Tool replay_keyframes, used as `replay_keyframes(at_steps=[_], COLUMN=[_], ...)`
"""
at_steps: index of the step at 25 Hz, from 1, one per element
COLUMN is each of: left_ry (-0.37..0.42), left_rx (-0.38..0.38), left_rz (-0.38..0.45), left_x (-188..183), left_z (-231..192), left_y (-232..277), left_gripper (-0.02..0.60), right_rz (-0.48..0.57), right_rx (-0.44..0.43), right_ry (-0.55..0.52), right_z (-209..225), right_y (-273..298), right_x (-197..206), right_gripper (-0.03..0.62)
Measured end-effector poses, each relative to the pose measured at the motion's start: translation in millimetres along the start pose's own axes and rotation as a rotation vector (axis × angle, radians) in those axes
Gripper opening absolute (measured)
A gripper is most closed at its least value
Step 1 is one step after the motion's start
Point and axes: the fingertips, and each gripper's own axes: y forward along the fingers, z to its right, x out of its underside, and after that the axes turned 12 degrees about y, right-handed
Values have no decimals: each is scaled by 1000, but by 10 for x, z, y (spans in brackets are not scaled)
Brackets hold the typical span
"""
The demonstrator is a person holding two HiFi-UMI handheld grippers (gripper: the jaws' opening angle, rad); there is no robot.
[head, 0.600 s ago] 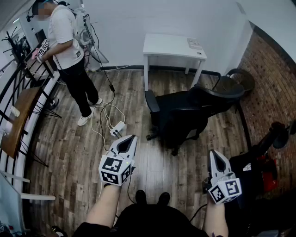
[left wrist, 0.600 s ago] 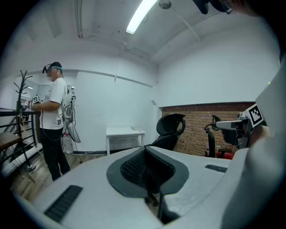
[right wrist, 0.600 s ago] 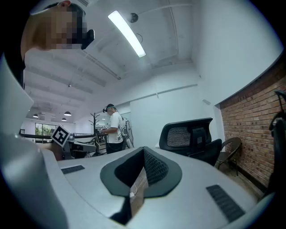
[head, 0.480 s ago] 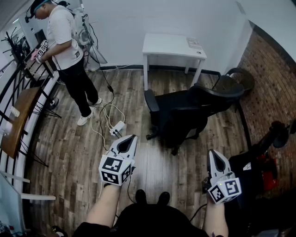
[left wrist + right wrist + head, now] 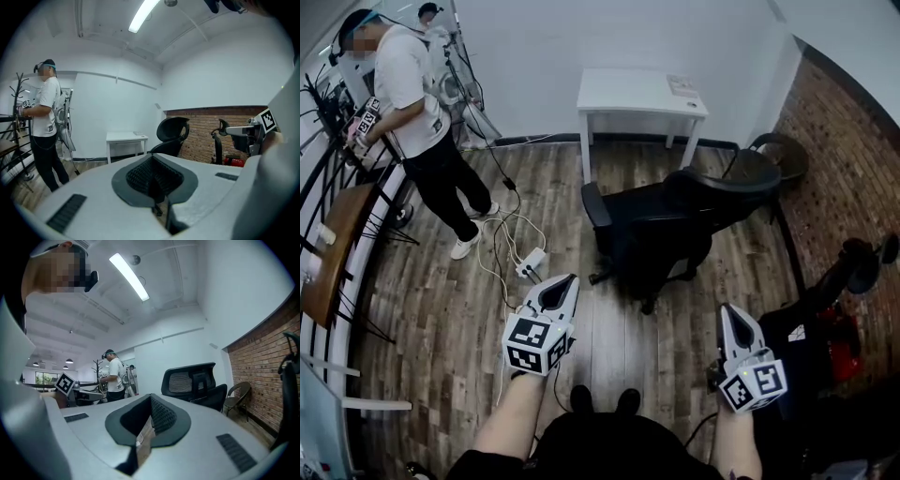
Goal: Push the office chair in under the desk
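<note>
A black office chair [image 5: 675, 225] stands on the wood floor a little in front of the small white desk [image 5: 642, 94] at the far wall, its back turned toward the right. It also shows in the left gripper view as the chair [image 5: 171, 136] and in the right gripper view as the chair [image 5: 194, 385]. My left gripper [image 5: 561, 286] is held low at centre left, shut and empty, well short of the chair. My right gripper [image 5: 733, 314] hangs at the lower right, also shut with nothing in it.
A person in a white shirt [image 5: 417, 122] stands at the left by a rack and a wooden table [image 5: 333, 253]. A white power strip with cables [image 5: 530, 262] lies on the floor. A wicker chair [image 5: 778, 155] and a brick wall are at the right, with dark equipment [image 5: 844, 300] near it.
The head view has shifted slightly, so the chair and desk sit a bit further left and up. The person at the left has moved a little to the left. Both grippers stay shut.
</note>
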Motion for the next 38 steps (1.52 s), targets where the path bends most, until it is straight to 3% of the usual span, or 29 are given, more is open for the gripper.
replay_keyframes(at_steps=[7, 17, 20, 27, 38], left_ry=[4, -8, -14, 8, 76], left_rx=[-6, -15, -16, 17, 146], left_rz=[3, -12, -22, -41, -59], left_x=[-129, -78, -48, 9, -19], left_z=[320, 766, 705, 564, 192], left_y=[194, 395, 527, 1056, 2212], left_gripper=[9, 11, 11, 14, 173], right_rz=[5, -61, -88, -104, -120], right_rx=[13, -55, -51, -18, 133], right_ry=[26, 49, 53, 42, 63], right_z=[375, 662, 760, 1080, 1794], right_y=[-200, -160, 4, 560, 1752], right_x=[-114, 5, 45, 22, -187], right_gripper=[3, 11, 80, 137, 201])
